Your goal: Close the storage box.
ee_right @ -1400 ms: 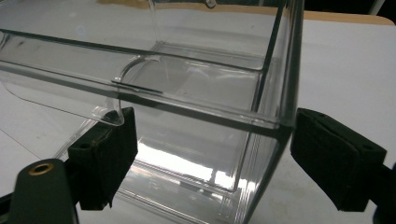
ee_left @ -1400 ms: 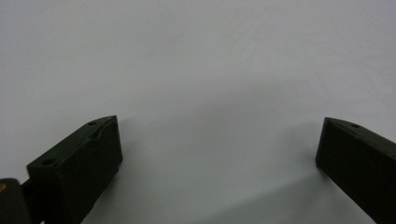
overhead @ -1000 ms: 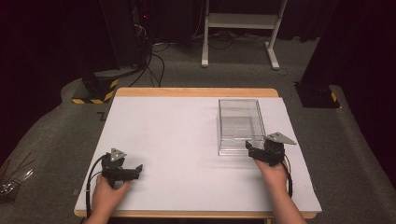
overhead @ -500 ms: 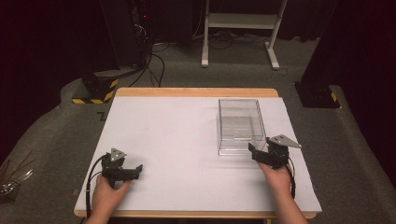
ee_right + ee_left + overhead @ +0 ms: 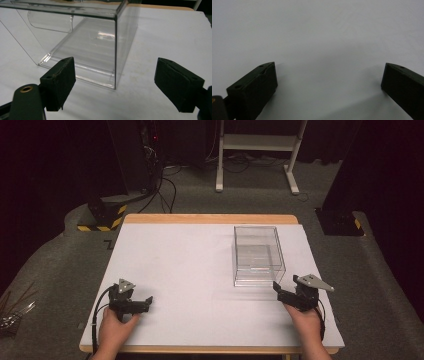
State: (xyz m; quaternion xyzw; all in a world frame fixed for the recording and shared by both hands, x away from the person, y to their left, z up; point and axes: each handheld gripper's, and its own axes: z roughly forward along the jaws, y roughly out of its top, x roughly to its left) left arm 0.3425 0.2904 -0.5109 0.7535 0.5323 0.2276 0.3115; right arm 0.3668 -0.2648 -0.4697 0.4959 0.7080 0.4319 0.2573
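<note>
Clear plastic box [image 5: 82, 42] on white table [image 5: 190, 270], right half, at eleven o'clock from right gripper [image 5: 115, 82]; jaws wide, near box corner just ahead, apart. Left gripper [image 5: 329, 82] wide, far at eight o'clock.

A clear plastic box [image 5: 258, 255] stands upright on the table's right half.

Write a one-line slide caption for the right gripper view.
Open right gripper faces the near corner of a clear plastic box on the white table.
</note>
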